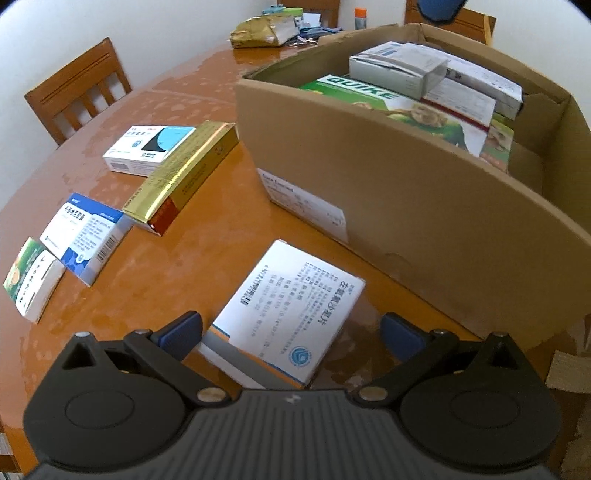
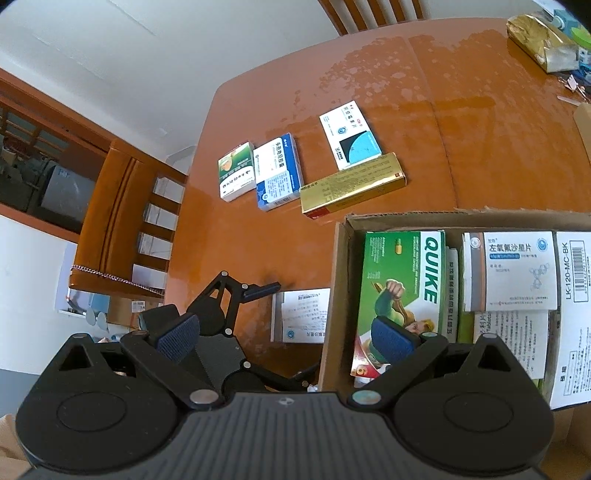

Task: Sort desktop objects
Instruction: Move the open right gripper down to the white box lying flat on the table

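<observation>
The left gripper's (image 1: 291, 332) jaws stand wide around a white box (image 1: 291, 314) lying flat on the table (image 1: 207, 240); bare wood shows beside each fingertip. Just right of the jaws and ahead, the tall wall of a cardboard carton (image 1: 406, 192) blocks the way. To the left and ahead, past open tabletop, lies a row of four flat boxes (image 1: 88, 236). The right gripper's (image 2: 284, 341) jaws straddle the carton's near wall, and packed boxes (image 2: 402, 280) fill the carton under the right fingertip.

A wooden chair (image 1: 79, 88) stands at the table's (image 1: 207, 236) far edge by the white wall (image 1: 155, 29).
</observation>
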`<state>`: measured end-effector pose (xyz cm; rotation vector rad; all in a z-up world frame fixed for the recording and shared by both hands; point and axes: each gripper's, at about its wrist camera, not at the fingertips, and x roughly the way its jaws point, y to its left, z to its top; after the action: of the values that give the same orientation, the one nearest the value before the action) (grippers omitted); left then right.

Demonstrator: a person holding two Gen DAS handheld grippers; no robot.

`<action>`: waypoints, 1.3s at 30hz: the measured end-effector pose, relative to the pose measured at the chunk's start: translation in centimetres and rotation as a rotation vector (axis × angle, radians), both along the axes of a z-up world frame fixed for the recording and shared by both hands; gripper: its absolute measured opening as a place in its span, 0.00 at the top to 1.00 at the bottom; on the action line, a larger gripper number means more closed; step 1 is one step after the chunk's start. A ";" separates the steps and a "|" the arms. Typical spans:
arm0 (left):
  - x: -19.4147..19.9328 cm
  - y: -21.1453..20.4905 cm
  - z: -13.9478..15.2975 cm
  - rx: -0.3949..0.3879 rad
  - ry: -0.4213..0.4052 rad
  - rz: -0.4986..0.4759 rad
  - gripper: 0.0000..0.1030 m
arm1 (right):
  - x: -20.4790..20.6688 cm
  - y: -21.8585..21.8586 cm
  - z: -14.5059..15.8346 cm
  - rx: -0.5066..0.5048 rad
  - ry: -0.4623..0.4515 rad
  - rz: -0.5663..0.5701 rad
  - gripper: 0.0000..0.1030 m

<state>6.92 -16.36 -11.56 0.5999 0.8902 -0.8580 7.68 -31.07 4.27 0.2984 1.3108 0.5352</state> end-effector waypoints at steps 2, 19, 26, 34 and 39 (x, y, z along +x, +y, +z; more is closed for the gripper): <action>0.2 0.1 0.0 -0.012 0.030 -0.004 0.18 | 0.0 -0.2 -0.1 0.003 0.004 -0.007 0.01; -0.7 4.0 0.4 -0.037 0.082 0.040 0.35 | -0.3 0.3 0.0 0.006 0.010 -0.003 0.01; -3.3 8.4 0.6 -0.026 0.086 0.076 0.35 | -1.0 3.4 -0.2 -0.004 0.023 0.061 0.01; -4.9 11.1 1.4 -0.049 0.034 0.134 0.30 | -2.2 8.6 0.0 -0.014 0.023 0.158 0.01; -5.8 11.9 2.6 -0.088 0.002 0.159 0.19 | -3.1 11.5 0.1 -0.023 0.023 0.209 0.01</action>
<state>1.15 -4.50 -8.95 0.4453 0.8848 -0.7501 4.57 -19.57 4.34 0.1491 1.3774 0.6939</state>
